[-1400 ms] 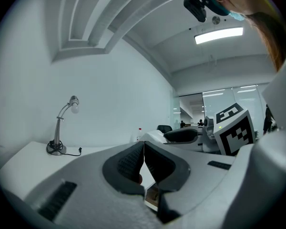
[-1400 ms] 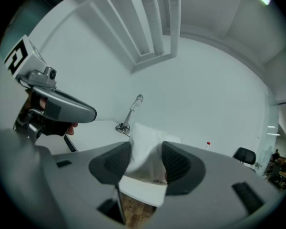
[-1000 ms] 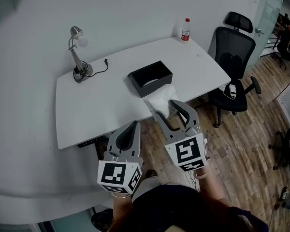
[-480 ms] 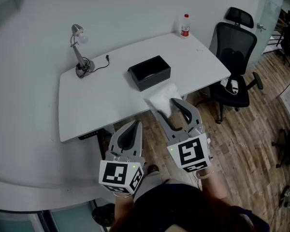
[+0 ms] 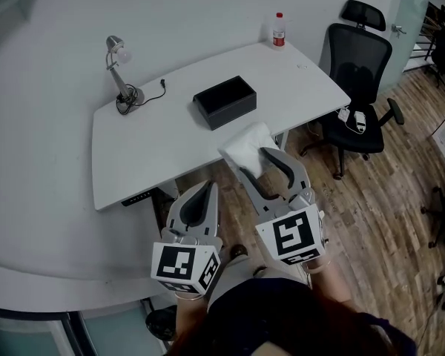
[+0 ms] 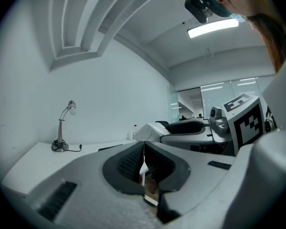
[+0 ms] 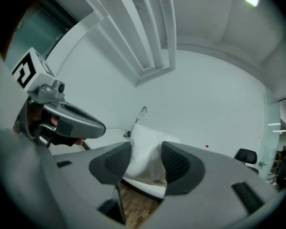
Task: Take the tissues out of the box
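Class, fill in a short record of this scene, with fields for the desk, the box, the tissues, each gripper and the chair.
Desk: white; carries box, lamp and bottle
Box: black, near the desk's middle
Tissues: white bundle, out of the box, at the desk's near edge
Right gripper: jaws closed on the tissues
Left gripper: jaws together, nothing between them
Chair: black, on the wood floor by the desk's right end
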Demonstrator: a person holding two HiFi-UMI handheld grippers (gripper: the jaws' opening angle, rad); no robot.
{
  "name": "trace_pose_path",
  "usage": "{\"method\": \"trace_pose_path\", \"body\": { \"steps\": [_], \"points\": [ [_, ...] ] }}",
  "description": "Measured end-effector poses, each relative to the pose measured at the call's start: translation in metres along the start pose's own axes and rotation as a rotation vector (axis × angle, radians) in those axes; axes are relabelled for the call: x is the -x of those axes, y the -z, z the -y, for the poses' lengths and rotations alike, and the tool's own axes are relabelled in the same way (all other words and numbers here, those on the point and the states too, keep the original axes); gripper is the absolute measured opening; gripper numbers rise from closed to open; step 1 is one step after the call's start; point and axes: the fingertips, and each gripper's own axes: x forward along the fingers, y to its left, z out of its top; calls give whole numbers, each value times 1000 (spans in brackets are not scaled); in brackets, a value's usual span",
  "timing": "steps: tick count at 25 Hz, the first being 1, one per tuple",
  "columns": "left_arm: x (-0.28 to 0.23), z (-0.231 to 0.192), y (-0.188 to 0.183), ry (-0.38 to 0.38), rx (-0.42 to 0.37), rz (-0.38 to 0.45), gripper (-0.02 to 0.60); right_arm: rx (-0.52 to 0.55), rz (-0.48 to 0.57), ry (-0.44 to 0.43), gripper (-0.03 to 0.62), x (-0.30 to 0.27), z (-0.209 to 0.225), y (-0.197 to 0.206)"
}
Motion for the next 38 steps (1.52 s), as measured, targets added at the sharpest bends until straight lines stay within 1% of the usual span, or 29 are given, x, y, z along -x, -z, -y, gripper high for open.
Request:
{"method": "trace_pose_path", "body": {
  "steps": [4, 9, 19, 33, 38],
  "points": [
    [7, 9, 1, 0, -9, -6, 25, -5, 19, 7, 213, 11, -1, 1],
    [18, 18, 4, -2, -15, -13, 25, -6, 5, 11, 212, 25, -4, 2],
    [31, 30, 6, -4, -22, -18, 25, -16, 15, 15, 212, 42, -10, 3],
    [23, 31, 3, -2, -34, -14, 25, -19, 31, 25, 210, 40, -3, 6],
    [19, 29, -1, 0, -28, -9, 25, -19, 18, 21, 210, 36, 0, 6]
  ]
}}
